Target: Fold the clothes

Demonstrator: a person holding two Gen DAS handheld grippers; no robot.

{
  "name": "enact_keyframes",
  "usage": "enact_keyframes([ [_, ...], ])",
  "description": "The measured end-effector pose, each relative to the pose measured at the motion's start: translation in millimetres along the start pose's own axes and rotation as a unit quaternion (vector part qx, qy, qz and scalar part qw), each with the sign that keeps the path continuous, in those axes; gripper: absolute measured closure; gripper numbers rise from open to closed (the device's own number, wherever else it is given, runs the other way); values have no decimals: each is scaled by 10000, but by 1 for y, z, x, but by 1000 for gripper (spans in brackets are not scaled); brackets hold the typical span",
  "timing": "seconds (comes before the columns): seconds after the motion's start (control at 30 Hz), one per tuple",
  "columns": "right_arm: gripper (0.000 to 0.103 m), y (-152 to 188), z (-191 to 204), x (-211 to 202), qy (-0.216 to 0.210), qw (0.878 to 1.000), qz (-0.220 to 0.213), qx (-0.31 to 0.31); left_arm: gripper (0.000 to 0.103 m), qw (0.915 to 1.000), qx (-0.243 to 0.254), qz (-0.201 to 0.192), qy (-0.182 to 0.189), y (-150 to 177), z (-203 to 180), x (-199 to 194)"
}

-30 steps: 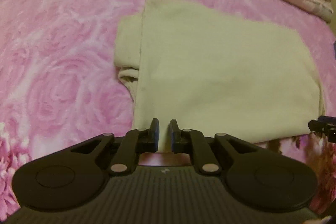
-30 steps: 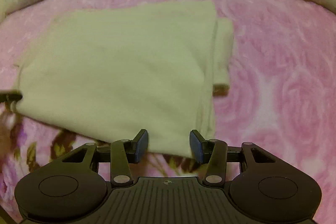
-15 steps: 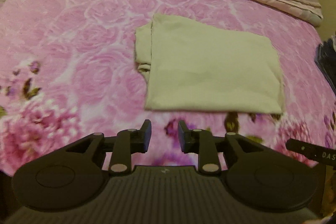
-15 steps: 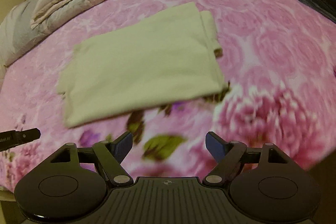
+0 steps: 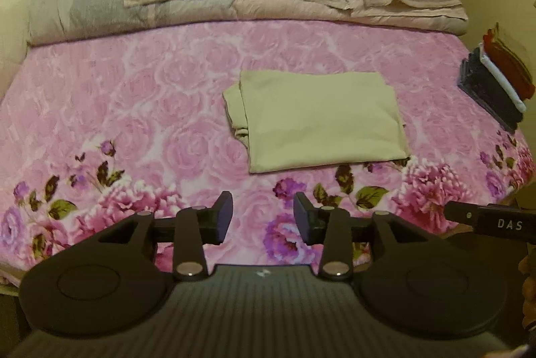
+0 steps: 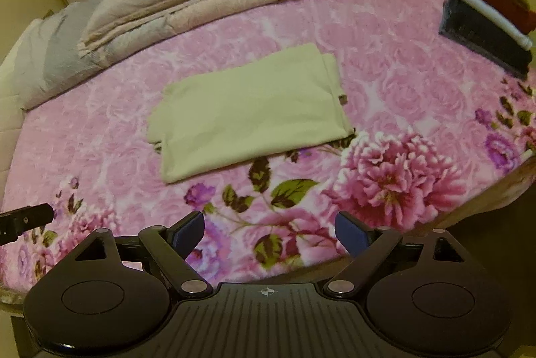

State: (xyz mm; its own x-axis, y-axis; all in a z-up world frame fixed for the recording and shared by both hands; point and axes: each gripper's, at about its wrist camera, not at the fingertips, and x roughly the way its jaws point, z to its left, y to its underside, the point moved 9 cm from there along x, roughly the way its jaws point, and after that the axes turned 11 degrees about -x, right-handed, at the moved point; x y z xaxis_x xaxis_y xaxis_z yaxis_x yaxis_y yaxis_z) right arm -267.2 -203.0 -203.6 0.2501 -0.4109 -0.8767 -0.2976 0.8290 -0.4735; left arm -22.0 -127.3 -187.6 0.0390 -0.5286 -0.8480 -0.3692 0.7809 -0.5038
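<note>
Both claws off the folded garment, empty.

My left gripper (image 5: pixel 263 217) and right gripper (image 6: pixel 269 232) were spreading with nothing between their pads, since the pale green garment (image 5: pixel 318 120) already lay folded flat at frame centre on the pink floral blanket (image 5: pixel 134 110); a stack of folded clothes (image 6: pixel 485 22) sat upper right, likely its destination.

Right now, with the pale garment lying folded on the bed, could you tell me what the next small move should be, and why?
Probably carry the folded garment to the stack of folded clothes at the bed's edge: it lies flat and squared, and both grippers, left and right, are empty, jaws opening.
</note>
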Motion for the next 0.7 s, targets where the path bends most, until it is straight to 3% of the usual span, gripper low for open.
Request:
enact_keyframes([
  [0.37,15,28,24,-37,87,9999,75,-119,63,9996,244,-116,46,11,0,-43],
  [0.7,14,29,30,-51,200,9997,13,-113,61,9992,358,-131,88,13,-1,-52],
])
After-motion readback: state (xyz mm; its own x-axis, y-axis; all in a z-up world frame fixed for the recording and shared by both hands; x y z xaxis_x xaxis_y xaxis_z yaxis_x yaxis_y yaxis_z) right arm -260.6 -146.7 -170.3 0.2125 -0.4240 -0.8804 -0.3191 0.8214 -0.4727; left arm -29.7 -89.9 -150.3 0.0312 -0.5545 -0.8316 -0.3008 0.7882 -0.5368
